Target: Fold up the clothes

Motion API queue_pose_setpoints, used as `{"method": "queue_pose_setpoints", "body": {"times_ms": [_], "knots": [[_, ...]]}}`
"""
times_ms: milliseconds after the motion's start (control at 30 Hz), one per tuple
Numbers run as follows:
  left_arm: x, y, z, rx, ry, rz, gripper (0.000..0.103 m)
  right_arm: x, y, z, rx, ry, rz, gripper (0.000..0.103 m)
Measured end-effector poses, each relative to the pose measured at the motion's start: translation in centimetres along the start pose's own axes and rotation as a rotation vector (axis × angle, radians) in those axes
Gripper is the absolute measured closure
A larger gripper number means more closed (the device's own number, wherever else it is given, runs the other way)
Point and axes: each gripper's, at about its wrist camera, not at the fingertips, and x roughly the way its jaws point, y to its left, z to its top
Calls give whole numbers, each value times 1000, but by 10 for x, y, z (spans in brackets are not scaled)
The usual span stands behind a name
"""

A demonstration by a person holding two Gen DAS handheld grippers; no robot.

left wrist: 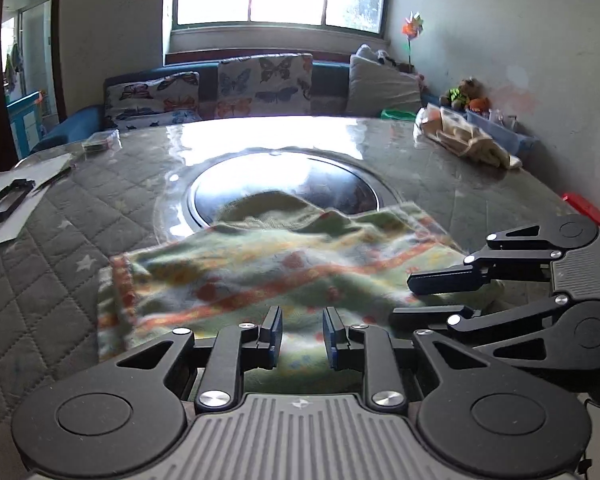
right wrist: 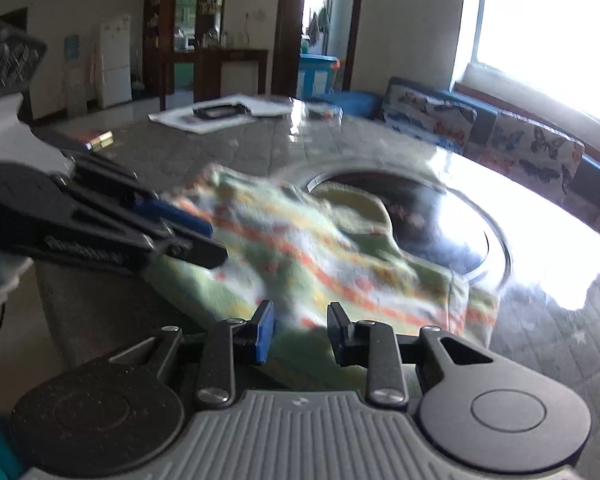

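A green towel (left wrist: pixel 260 268) with orange and yellow stripes lies rumpled on the table, its far edge hanging over a dark round recess (left wrist: pixel 284 184). Over its near edge my left gripper (left wrist: pixel 302 320) stands with a narrow gap, and towel shows through that gap. My right gripper (left wrist: pixel 402 297) hovers at the towel's near right corner. In the right wrist view the towel (right wrist: pixel 300 240) is blurred. There my right gripper (right wrist: pixel 300 316) is slightly open above the shadowed cloth, and the left gripper (right wrist: pixel 216 242) points in from the left. No pad visibly presses the towel.
The table (left wrist: pixel 60 260) has a grey quilted cover under a glossy sheet. White paper with a black frame (left wrist: pixel 8 200) lies far left, a beige cloth pile (left wrist: pixel 468 140) far right, a red object (left wrist: pixel 584 206) at the right edge. A butterfly-cushioned sofa (left wrist: pixel 260 80) stands behind.
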Motion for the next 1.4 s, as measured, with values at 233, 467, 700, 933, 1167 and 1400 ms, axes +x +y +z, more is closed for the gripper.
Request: {"method": "queue_pose_setpoints", "body": {"times_ms": [233,467,700,933,1167,1400], "knots": [[-1,4,-11,-1,3,23,78,-16,-15,-8,49,-18,-23,73],[-3,6,-15,-7,0,28,78,-19,-32,-26,110,7,-60,72],[-9,13,-16,-40,-1,30,78,-19,-40,-32,150,-1,-54,70],[-17,29,-18,-104,-1,49,78,-20,-38,-27,160,1,-31,57],[-20,48,-23,-159,12,76,75,-19,-30,-4,145,-38,8,42],[-25,52,-22,-166,12,81,75,13,-26,6,134,10,40,31]]}}
